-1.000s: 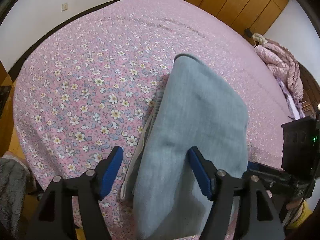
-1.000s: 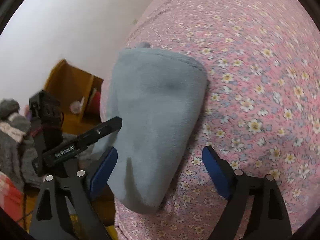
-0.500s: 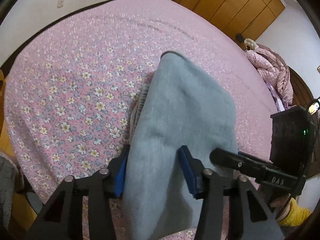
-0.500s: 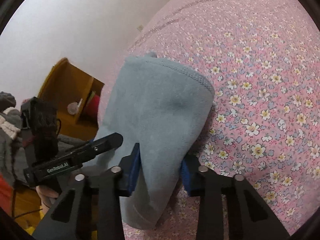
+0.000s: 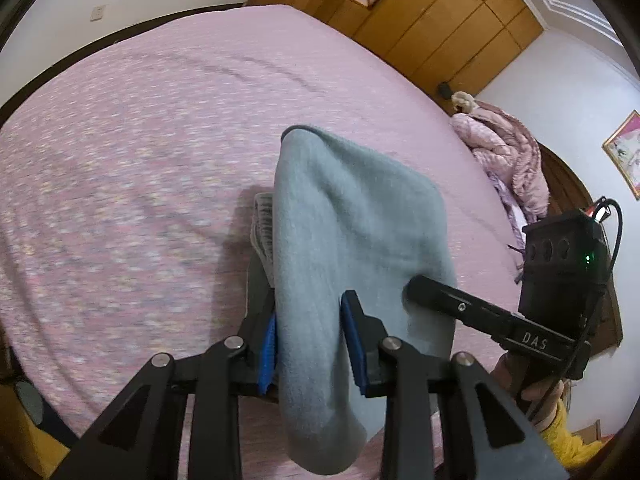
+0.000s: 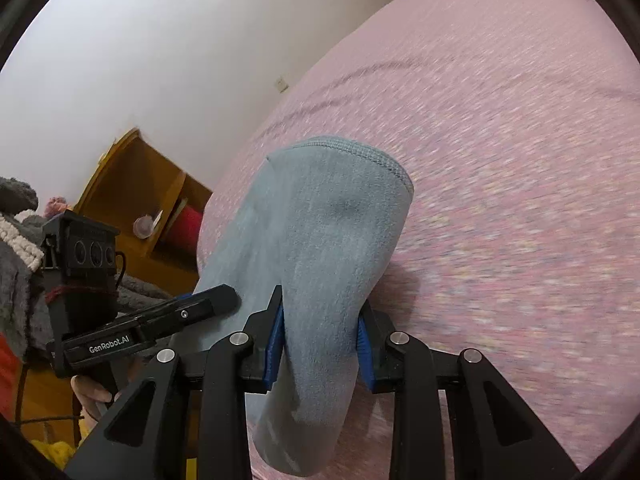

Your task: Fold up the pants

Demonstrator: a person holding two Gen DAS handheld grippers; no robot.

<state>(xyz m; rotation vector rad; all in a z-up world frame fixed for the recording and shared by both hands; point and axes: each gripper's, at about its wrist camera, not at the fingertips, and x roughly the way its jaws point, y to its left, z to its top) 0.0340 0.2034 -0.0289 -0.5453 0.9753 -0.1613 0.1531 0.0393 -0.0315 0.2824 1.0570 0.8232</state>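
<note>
The folded grey-blue fleece pants [image 5: 352, 224] rise off the pink flowered bed [image 5: 140, 140], near its front edge. My left gripper [image 5: 310, 342] is shut on the near left part of the bundle, its blue pads pinching the cloth. In the right wrist view my right gripper [image 6: 320, 342] is shut on the near right part of the same pants [image 6: 320, 232]. The stitched hem points away over the bed. A ribbed waistband edge [image 5: 264, 220] shows under the fold on the left. Each view shows the other gripper beside the cloth.
Wooden wardrobes [image 5: 432, 28] stand beyond the bed. A pink quilt [image 5: 508, 160] lies heaped at the right. A yellow wooden shelf unit [image 6: 136, 208] stands left of the bed against a white wall. Grey knitwear [image 6: 16, 264] lies at the far left.
Both grippers went from open around the pants to shut on them. The bundle has lifted off the bed and the views blur with the motion.
</note>
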